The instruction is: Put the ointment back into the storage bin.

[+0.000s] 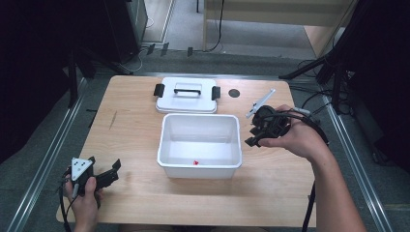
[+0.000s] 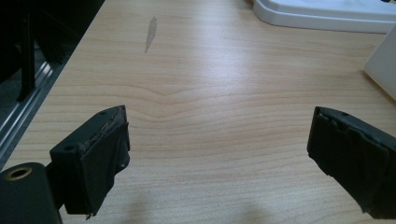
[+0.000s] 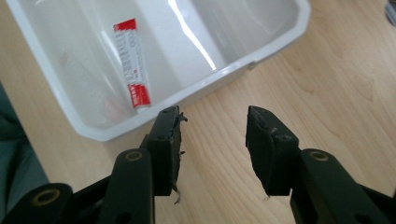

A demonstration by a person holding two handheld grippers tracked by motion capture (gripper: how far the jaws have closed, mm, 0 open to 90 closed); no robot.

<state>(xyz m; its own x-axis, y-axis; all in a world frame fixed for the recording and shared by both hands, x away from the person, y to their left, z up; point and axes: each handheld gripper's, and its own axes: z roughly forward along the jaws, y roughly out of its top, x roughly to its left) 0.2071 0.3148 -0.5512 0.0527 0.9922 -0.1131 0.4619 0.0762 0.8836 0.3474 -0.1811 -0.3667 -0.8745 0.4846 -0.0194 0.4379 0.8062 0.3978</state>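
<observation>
Tube [image 3: 132, 63] lies in the tub [image 3: 261, 51] — just beyond the empty right hand-held gripper [image 3: 212, 123]

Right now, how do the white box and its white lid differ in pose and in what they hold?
The white box stands open in the middle of the table, while the white lid lies flat behind it, apart from it. The box holds a small red-and-white tube; the lid carries nothing except its handle and two black clips. The box is deep; the lid is shallow. Both are white plastic and rectangular.
</observation>
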